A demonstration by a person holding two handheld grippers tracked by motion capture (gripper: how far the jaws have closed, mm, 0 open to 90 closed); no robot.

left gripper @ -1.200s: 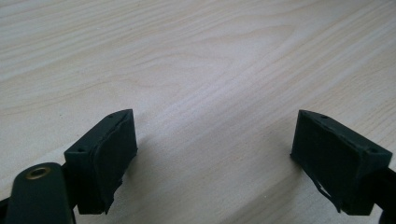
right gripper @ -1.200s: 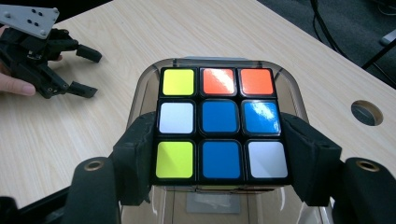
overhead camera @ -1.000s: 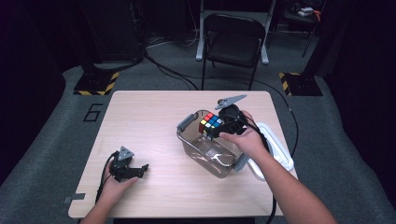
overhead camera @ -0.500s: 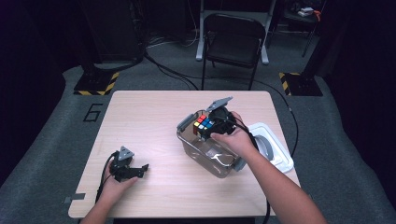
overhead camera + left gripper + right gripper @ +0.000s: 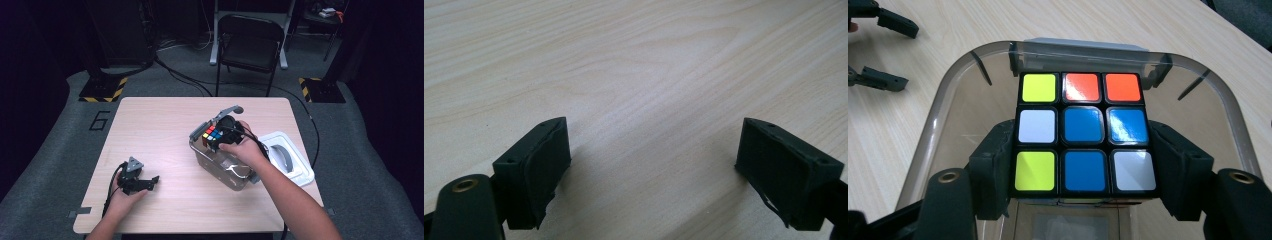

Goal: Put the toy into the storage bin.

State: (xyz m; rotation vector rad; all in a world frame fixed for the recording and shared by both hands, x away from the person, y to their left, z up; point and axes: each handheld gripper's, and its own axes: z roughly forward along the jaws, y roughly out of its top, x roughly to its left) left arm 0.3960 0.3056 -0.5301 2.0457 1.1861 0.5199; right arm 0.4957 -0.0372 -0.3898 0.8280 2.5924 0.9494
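So the one bit of writing you can read is a big "6" [image 5: 101, 120] marked on the floor just off the far left corner of the table [image 5: 165, 125]. Nothing legible on the cube or the bin.

Your right gripper [image 5: 1083, 165] is clamped on the puzzle cube [image 5: 1082, 131], one black pad on each side of it. The face toward that gripper's camera reads yellow, red, orange on the top row, white, blue, blue in the middle, and yellow, blue, white along the bottom. You're holding it right over the mouth of the clear plastic bin [image 5: 948, 100], inside the rim line as seen from the right gripper view, with a grey latch tab on the far rim just past the cube. Through the bin's bottom you see a pale rectangular patch and nothing else in there; can't tell what that is.

From the high view the bin [image 5: 220, 167] sits right of the table's middle, and its white lid [image 5: 290, 162] lies just beside it near the right edge.

Your left gripper [image 5: 656, 165] rests low over bare wood near the front left, jaws spread wide with nothing between them.
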